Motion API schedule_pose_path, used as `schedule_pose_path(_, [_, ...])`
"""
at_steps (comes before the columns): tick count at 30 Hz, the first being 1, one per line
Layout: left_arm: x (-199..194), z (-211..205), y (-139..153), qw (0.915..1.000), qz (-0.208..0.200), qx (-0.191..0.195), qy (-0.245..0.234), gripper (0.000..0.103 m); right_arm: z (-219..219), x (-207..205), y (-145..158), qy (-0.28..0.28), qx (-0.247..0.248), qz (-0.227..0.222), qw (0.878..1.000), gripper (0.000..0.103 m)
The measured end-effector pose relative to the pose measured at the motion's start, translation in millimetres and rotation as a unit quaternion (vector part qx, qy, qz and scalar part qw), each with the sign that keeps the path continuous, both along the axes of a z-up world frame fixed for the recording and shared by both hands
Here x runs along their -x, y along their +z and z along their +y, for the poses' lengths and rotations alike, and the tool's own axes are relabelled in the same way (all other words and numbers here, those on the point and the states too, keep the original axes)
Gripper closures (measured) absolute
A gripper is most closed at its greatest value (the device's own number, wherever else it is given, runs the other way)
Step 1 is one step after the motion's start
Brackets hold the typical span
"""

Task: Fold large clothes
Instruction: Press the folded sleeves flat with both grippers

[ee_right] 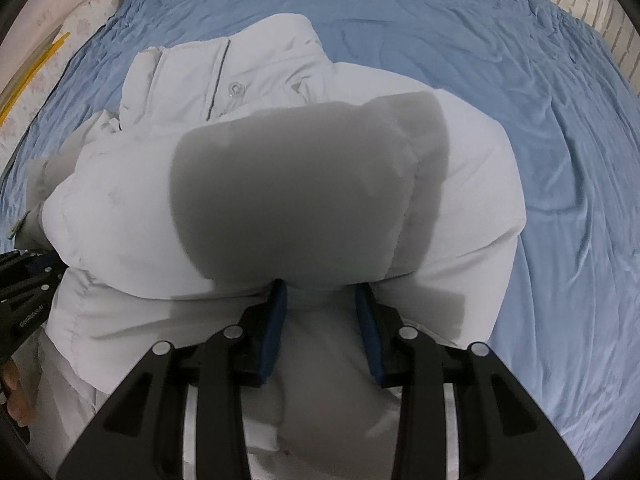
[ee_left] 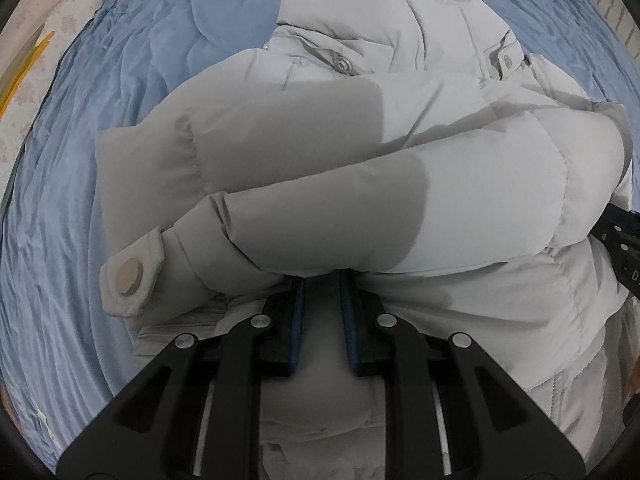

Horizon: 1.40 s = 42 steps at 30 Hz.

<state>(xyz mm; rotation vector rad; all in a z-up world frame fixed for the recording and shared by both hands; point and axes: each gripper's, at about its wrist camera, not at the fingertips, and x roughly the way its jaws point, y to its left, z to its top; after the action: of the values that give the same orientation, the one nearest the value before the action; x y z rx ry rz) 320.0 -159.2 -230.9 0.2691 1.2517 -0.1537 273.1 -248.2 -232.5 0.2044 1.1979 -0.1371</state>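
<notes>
Rumpled blue bedsheet spread wide; pale floral-patterned fabric along its left edge, thin yellow strips lying there; white brick-patterned surface beyond, upper right.

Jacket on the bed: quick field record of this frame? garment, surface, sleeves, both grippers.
garment: pale grey puffer jacket, lying front up, collar end farthest from the cameras
surface: wrinkled blue sheet
sleeves: both folded across the chest, cuff tab with round patch pointing left in the left wrist view
left gripper: shut on a fold of the jacket near the hem
right gripper: shut on a thicker bunch of jacket fabric
fold state: hem end not yet brought to the collar
</notes>
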Motion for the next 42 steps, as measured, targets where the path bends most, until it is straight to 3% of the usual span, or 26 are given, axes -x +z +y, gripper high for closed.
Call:
schedule_pose_path(39, [8, -18, 7, 0.9996, 0.006, -0.027, -0.006, 0.087, 4, 0, -1, -0.007, 0.001, 0.003, 1.0, 0.066])
schedule_pose_path(42, [17, -16, 19, 0.9997, -0.008, -0.024, -0.007, 0.078, 0, 10, 8, -0.007, -0.014, -0.009, 1.0, 0.061])
